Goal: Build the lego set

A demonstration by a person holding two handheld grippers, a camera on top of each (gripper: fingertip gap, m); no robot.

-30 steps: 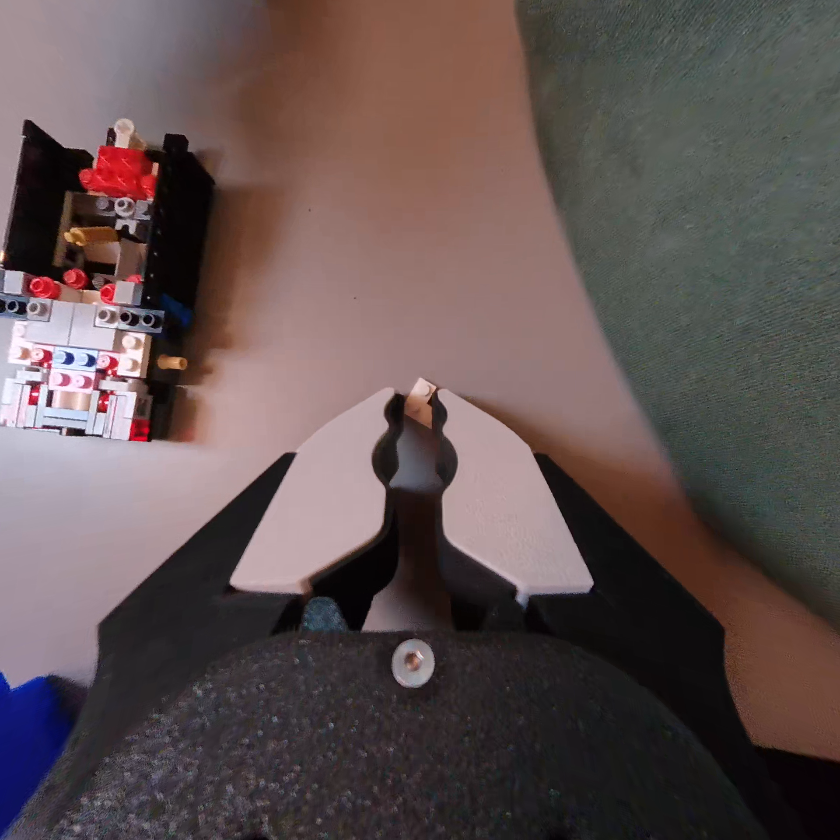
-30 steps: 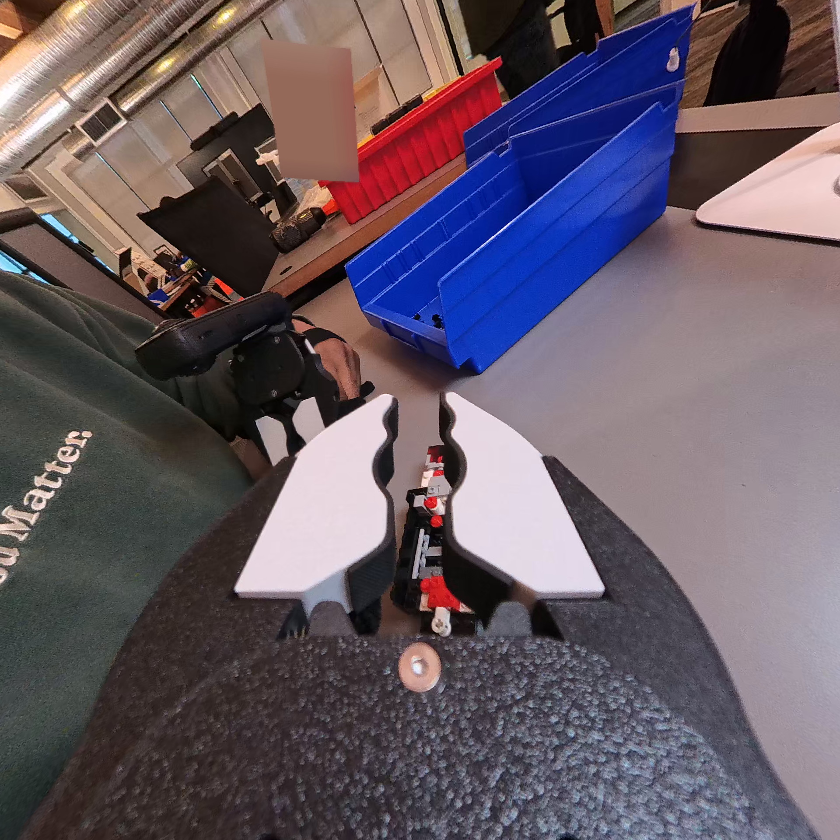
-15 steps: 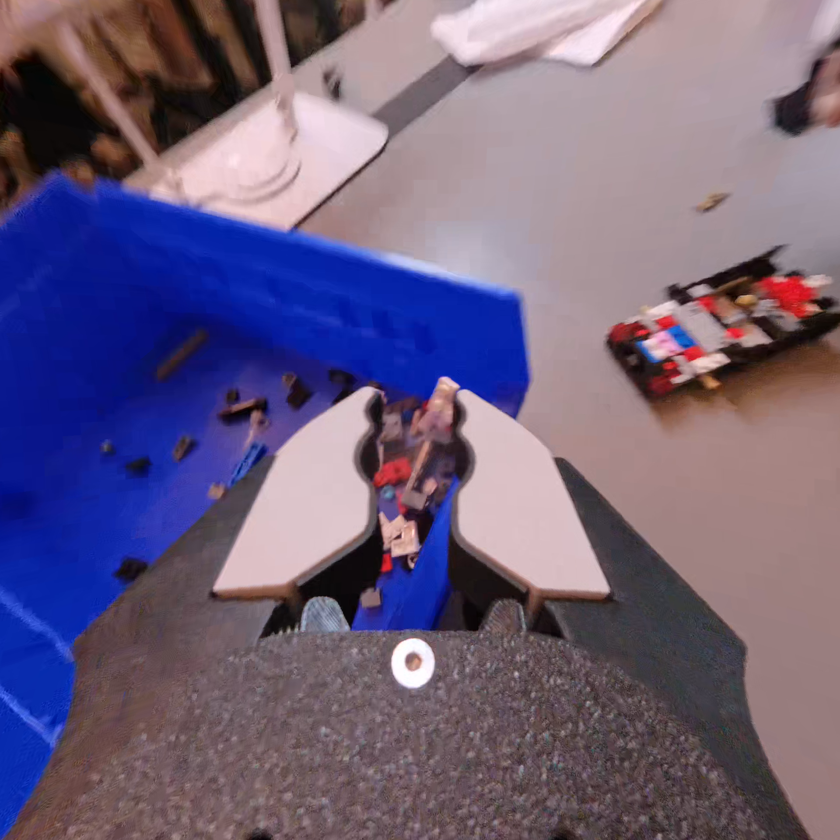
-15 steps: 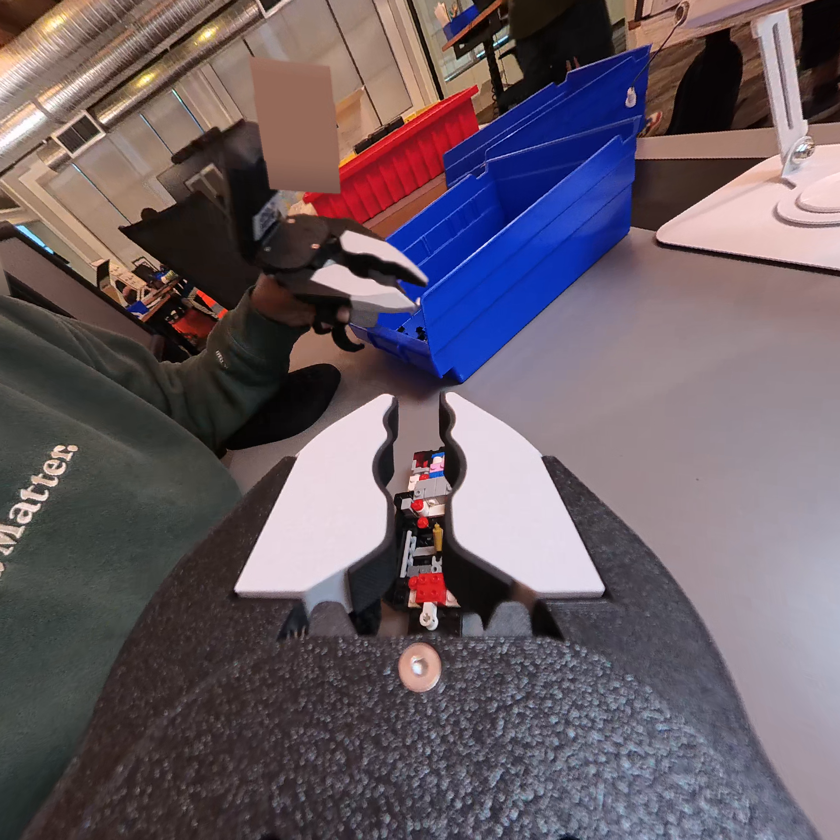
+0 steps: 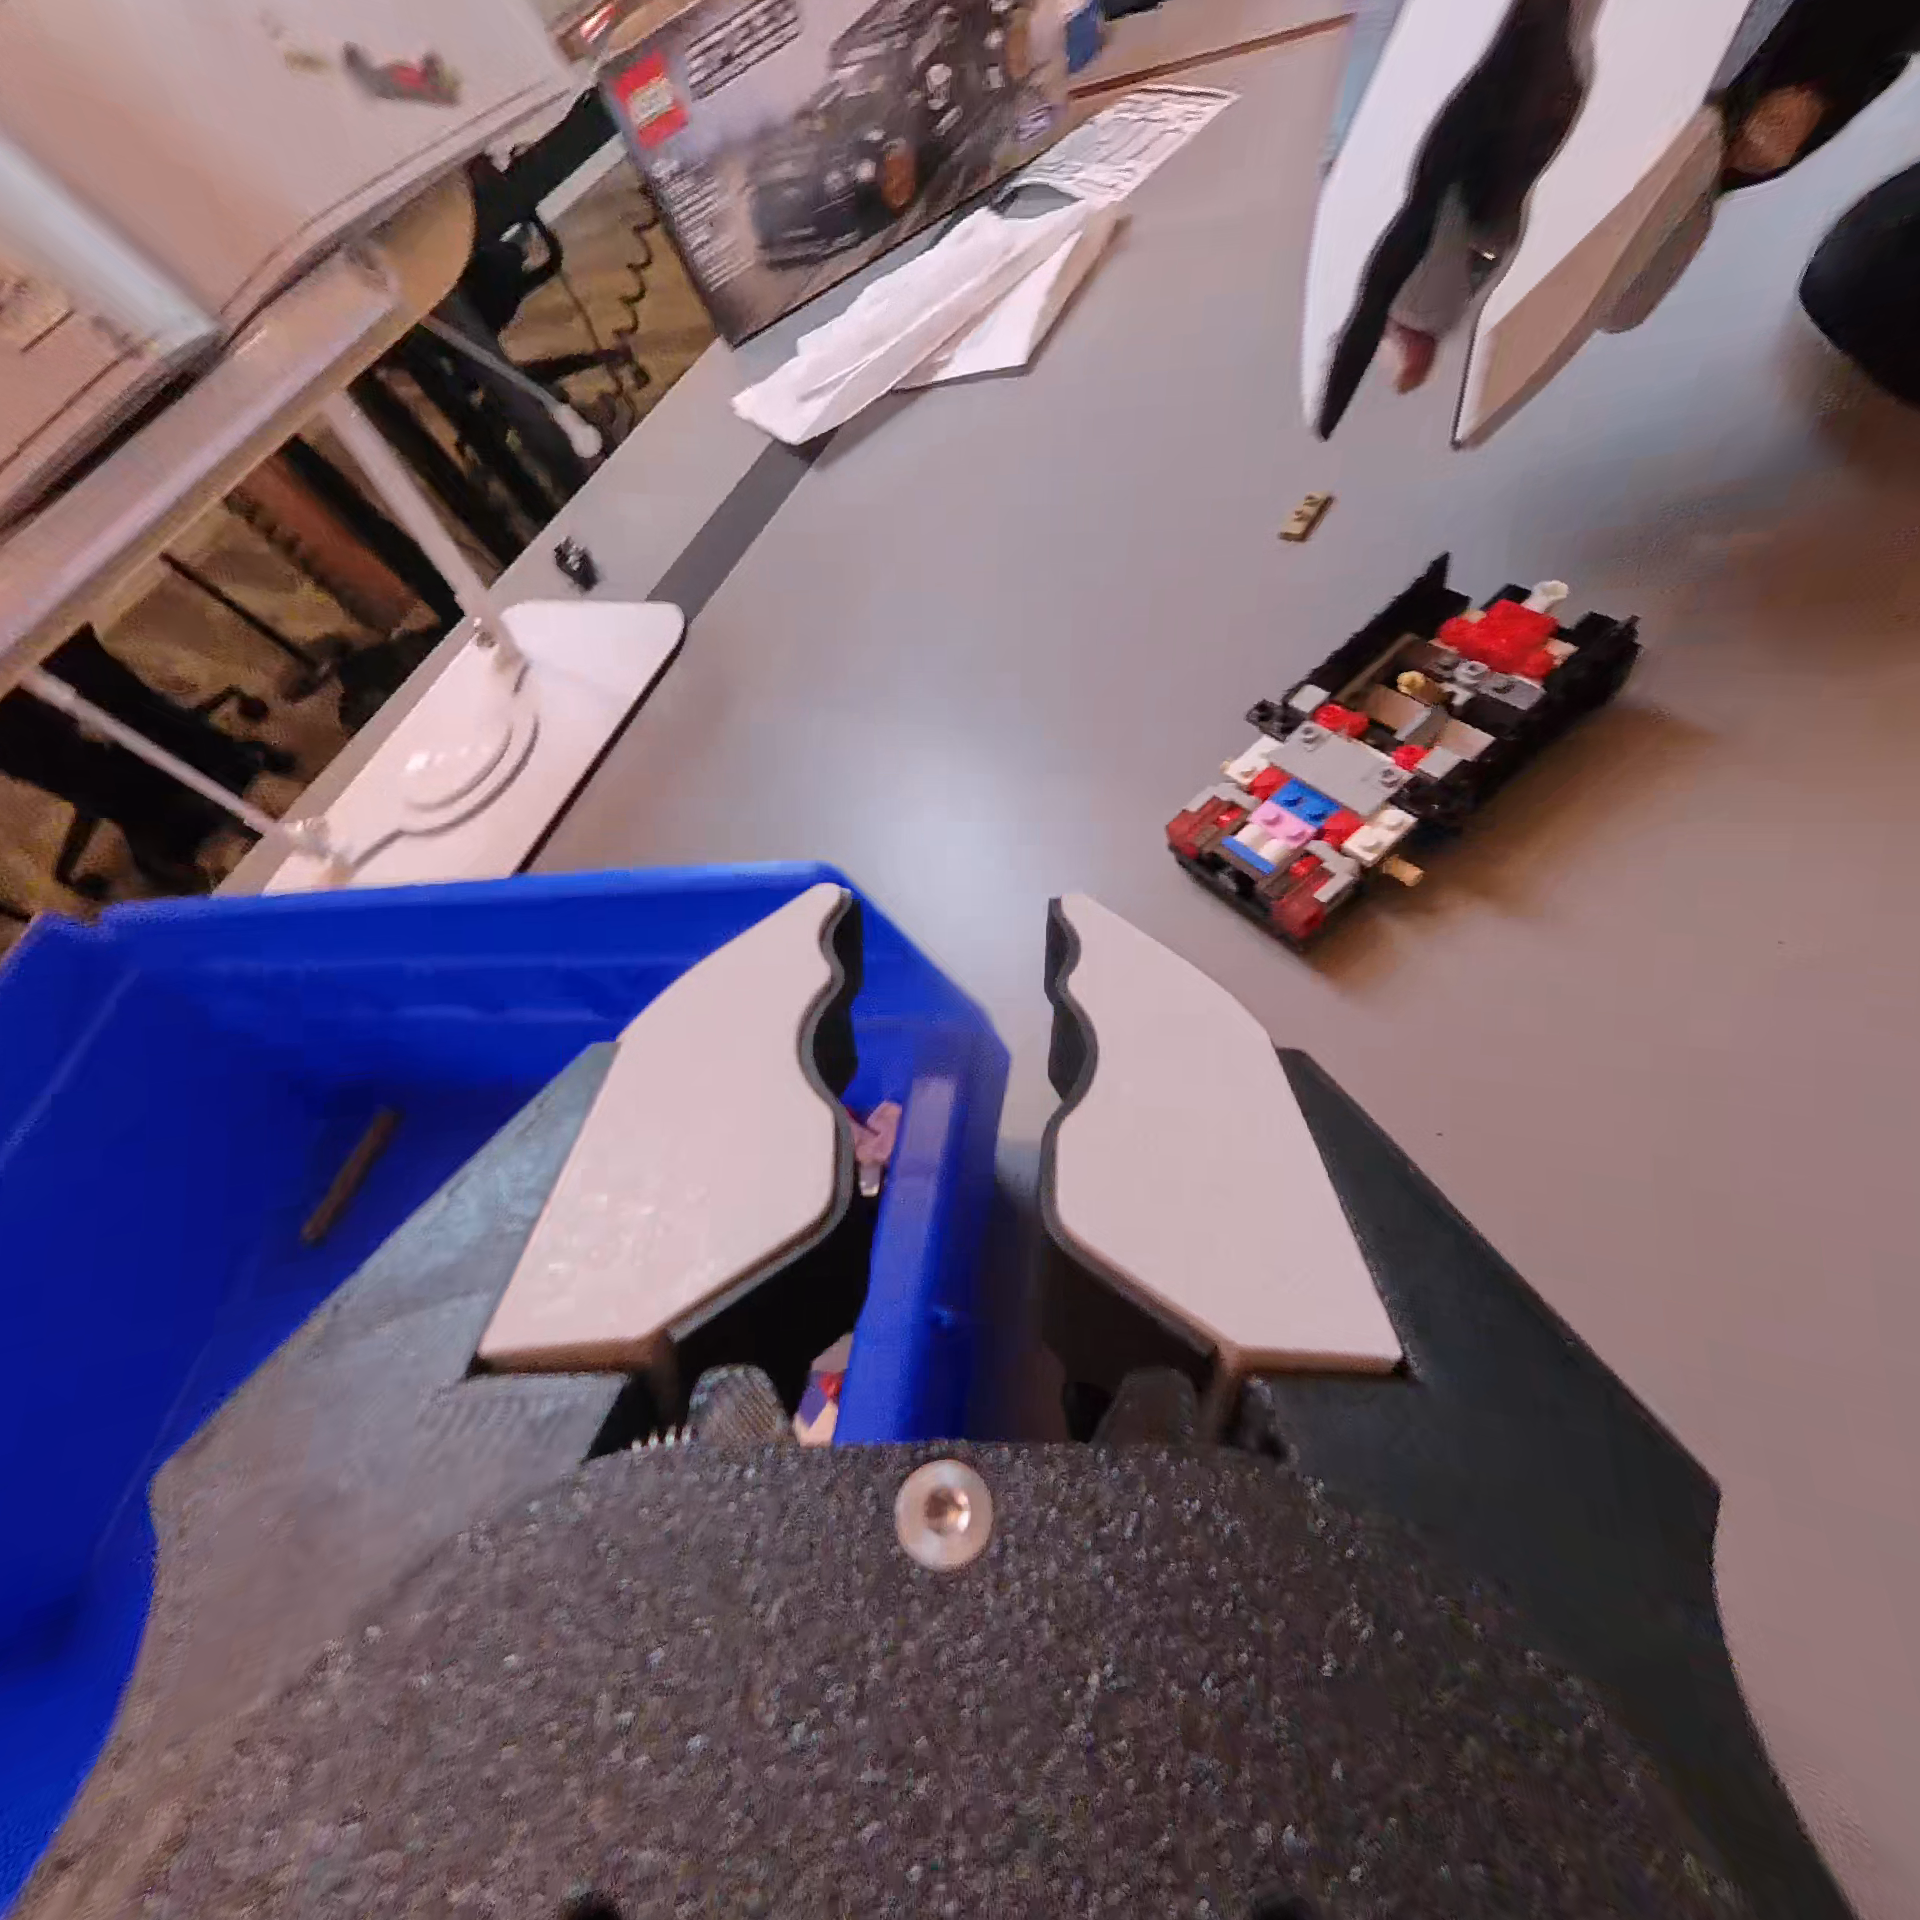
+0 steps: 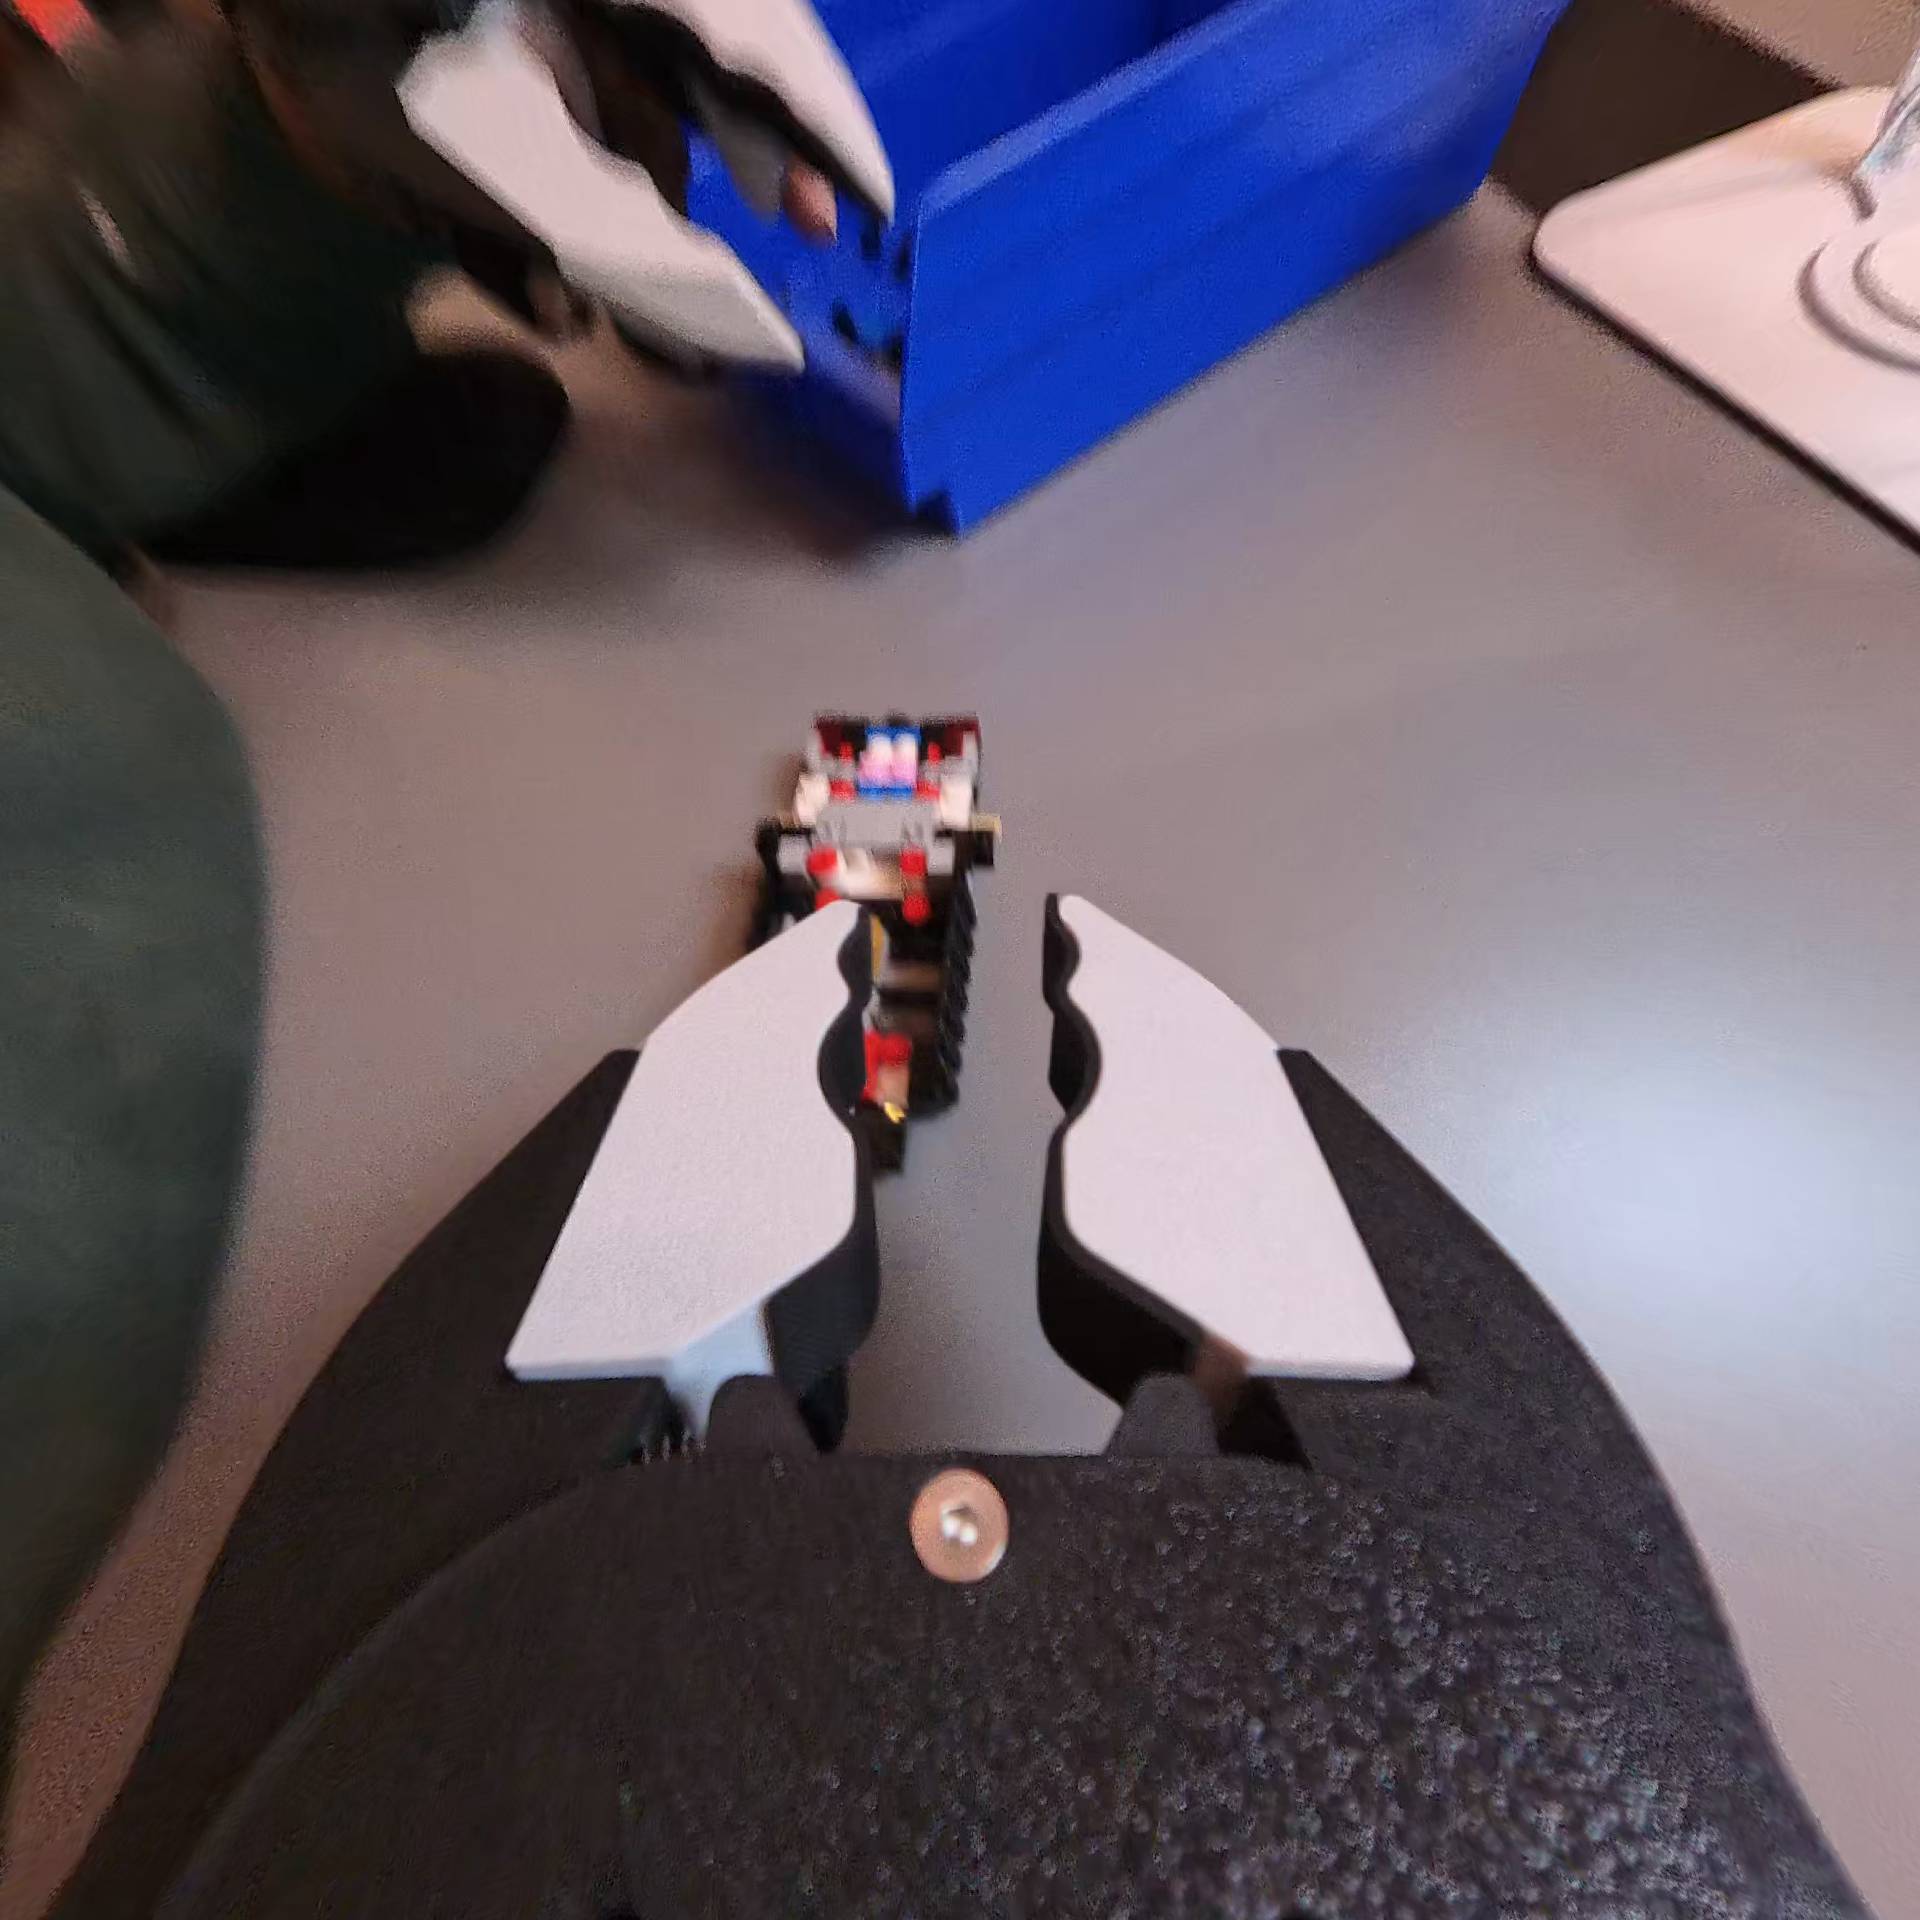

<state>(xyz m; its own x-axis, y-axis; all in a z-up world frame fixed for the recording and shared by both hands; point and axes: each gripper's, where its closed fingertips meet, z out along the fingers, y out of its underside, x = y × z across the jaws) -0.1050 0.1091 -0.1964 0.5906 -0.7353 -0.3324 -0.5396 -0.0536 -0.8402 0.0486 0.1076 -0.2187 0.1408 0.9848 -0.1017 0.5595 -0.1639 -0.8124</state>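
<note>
Left wrist view: left gripper (image 5: 951,914) w/ jaws wide apart, holding nothing, over the blue bin (image 5: 312,997) edge. Lego car (image 5: 1397,774) sits far right on the grey table (image 5: 987,623), near the right gripper (image 5: 1392,421).

Right wrist view: right gripper (image 6: 951,914) also spread & empty, car (image 6: 883,821) just past its tips. Car looks light, stiff, bits may pop off, so grab the black side walls

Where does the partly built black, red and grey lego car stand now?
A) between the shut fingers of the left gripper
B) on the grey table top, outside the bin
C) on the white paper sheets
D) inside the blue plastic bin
B: the partly built lego car rests on the bare grey table top, apart from the blue plastic bin; the left gripper is open and empty.
</note>
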